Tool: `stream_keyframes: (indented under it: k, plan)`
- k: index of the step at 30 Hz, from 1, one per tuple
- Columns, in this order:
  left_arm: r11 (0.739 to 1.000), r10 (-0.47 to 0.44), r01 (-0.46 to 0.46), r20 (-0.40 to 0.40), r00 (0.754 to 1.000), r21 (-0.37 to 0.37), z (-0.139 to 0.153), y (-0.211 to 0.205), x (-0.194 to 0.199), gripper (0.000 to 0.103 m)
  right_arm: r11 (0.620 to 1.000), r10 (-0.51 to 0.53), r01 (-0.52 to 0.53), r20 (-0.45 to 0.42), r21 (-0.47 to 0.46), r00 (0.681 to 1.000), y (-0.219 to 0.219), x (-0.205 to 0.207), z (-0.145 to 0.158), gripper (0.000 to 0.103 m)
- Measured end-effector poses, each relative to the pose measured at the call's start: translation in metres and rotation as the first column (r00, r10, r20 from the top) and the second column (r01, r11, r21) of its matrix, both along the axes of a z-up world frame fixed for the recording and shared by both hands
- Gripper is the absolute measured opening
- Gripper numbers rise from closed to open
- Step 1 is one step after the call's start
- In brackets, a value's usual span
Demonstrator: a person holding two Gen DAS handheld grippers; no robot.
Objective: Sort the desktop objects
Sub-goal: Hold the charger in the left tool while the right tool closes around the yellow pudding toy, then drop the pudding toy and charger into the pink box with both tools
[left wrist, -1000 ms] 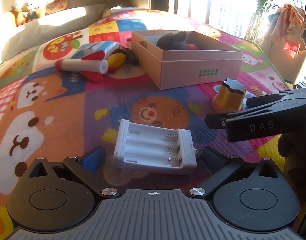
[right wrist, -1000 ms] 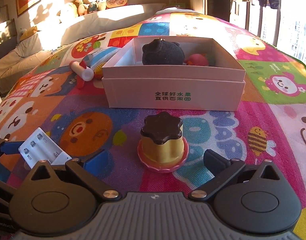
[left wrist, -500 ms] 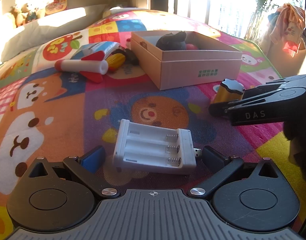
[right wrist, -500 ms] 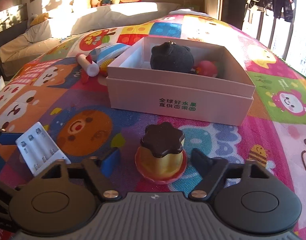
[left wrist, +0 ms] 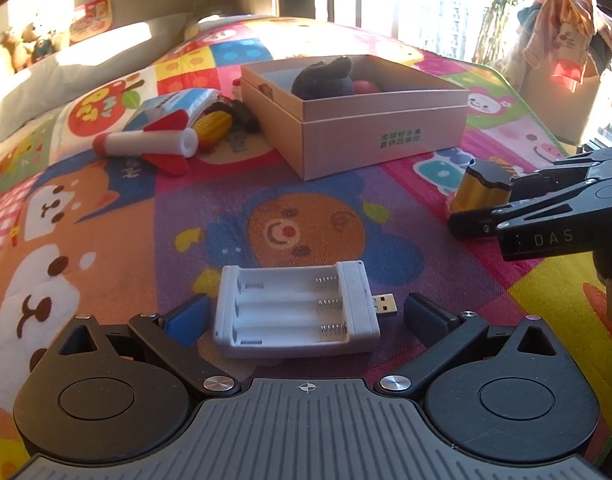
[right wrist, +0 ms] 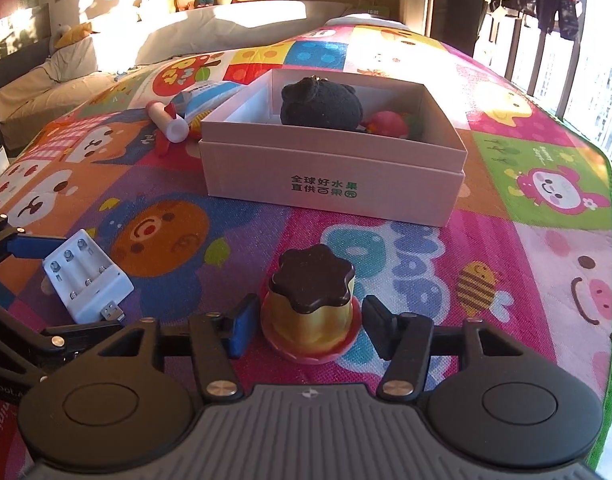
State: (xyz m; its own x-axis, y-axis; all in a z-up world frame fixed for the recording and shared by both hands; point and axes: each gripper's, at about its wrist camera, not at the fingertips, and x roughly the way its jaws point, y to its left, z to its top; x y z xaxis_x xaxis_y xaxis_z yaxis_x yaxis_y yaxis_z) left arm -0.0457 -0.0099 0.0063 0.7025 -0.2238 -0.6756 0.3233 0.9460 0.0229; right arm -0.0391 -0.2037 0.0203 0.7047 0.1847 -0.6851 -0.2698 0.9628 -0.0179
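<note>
Grippers bracket one item each on the play mat (left wrist: 105, 216). Left gripper (left wrist: 301, 312) is released, fingers apart on either side of the white battery charger (left wrist: 297, 312), which lies flat, USB plug toward the right finger. Right gripper (right wrist: 310, 326) is also released, pads flanking the pudding toy (right wrist: 312, 308) without contact, apparently lined up for a grasp. Pink box (right wrist: 330, 176), holding a black plush (right wrist: 322, 106), sits just beyond, the likely destination.

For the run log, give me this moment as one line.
left tongs: open around battery charger | right tongs: open around pudding toy | box: holds black plush | stage: pre-grasp
</note>
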Motion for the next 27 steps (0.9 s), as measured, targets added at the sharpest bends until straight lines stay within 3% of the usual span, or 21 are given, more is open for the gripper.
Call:
stream_keyframes:
  k: [3, 5, 8, 17, 21, 27]
  plan:
    - [1.000, 0.007, -0.007, 0.001, 1.000, -0.001, 0.000, -0.001, 0.001, 0.103, 1.000, -0.005, 0.005, 0.003, 0.003, 1.000, 0.000, 0.001, -0.001, 0.066]
    - [1.000, 0.004, -0.004, 0.009, 1.000, -0.005, 0.001, 0.000, -0.001, 0.095, 1.000, 0.001, -0.001, 0.002, 0.001, 1.000, 0.002, 0.003, -0.001, 0.066]
    - [1.000, 0.006, -0.006, 0.014, 1.000, 0.002, 0.003, -0.002, -0.002, 0.094, 1.000, 0.019, -0.019, -0.012, 0.006, 1.000, 0.003, 0.004, 0.001, 0.056]
    - [0.998, -0.043, 0.044, 0.049, 0.998, -0.039, 0.025, -0.004, -0.016, 0.094, 0.999, 0.034, -0.034, -0.010, 0.009, 0.999, -0.006, -0.015, 0.018, 0.056]
    - [0.992, -0.067, 0.083, 0.158, 0.985, -0.096, 0.067, -0.006, -0.009, 0.094, 0.999, 0.028, -0.029, 0.060, 0.014, 0.998, -0.022, -0.029, 0.048, 0.056]
    - [0.985, -0.100, 0.142, 0.352, 0.931, -0.097, 0.120, -0.026, 0.016, 0.094, 0.999, -0.026, 0.015, 0.270, 0.043, 0.963, -0.052, -0.040, 0.124, 0.056]
